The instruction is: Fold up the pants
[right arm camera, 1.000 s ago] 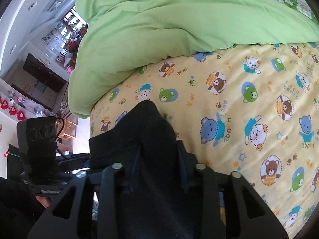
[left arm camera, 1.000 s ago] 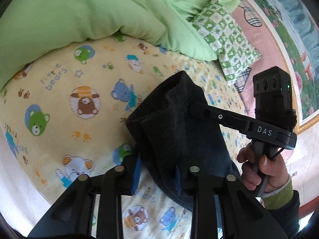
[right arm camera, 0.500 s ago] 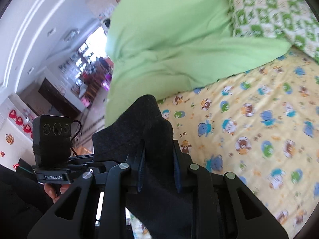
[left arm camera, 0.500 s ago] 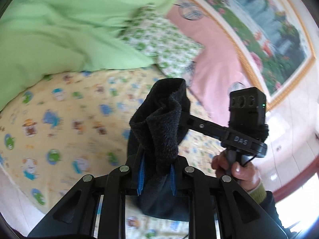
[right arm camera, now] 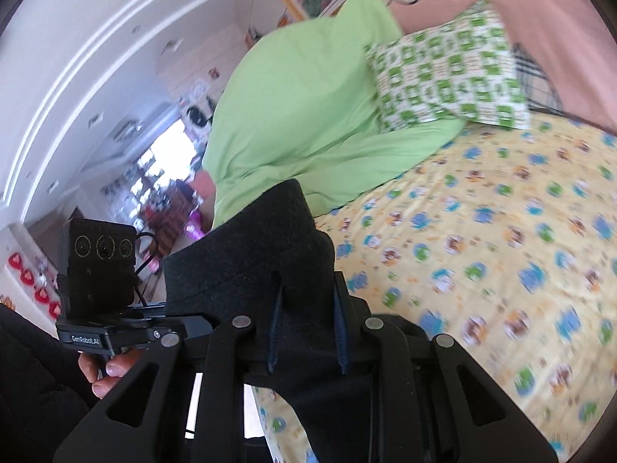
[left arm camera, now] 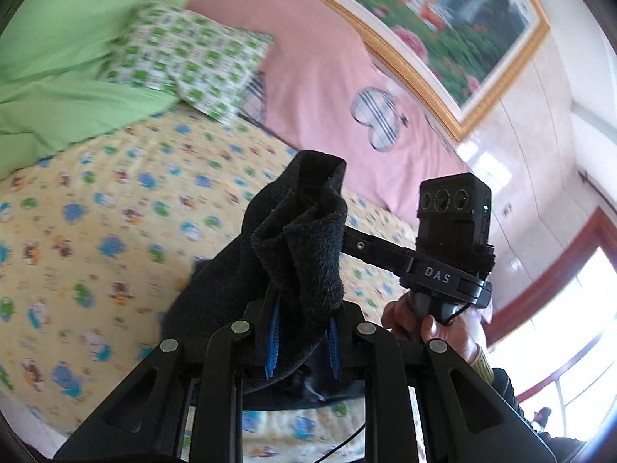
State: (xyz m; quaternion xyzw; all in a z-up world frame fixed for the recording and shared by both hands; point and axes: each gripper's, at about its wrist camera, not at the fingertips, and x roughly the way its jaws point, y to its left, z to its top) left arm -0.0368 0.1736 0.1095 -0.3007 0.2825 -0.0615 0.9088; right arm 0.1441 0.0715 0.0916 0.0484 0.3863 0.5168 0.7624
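Note:
The black fleece pants (left arm camera: 300, 239) hang bunched above the bed, gripped at two spots. In the left wrist view my left gripper (left arm camera: 302, 332) is shut on a thick fold, the blue pads pressing it from both sides. The right gripper's arm (left arm camera: 385, 254) reaches into the same cloth from the right, held by a hand (left arm camera: 432, 328); its fingertips are hidden in the fabric. In the right wrist view my right gripper (right arm camera: 306, 324) is shut on the pants (right arm camera: 254, 254), and the left gripper's camera housing (right arm camera: 100, 266) shows at the left behind the cloth.
Below lies a yellow bear-print sheet (left arm camera: 96, 231) (right arm camera: 501, 250). A green duvet (left arm camera: 58, 96) (right arm camera: 308, 115) and a green-checked pillow (left arm camera: 185, 61) (right arm camera: 447, 77) are heaped at the pink headboard (left arm camera: 327, 88). A framed painting (left arm camera: 443, 19) hangs above; a window (left arm camera: 570, 328) is at the right.
Both grippers have risen with the pants, lifting the cloth off the sheet. Both views have swung up toward the headboard and wall, and the jaws have drawn tighter on the fabric.

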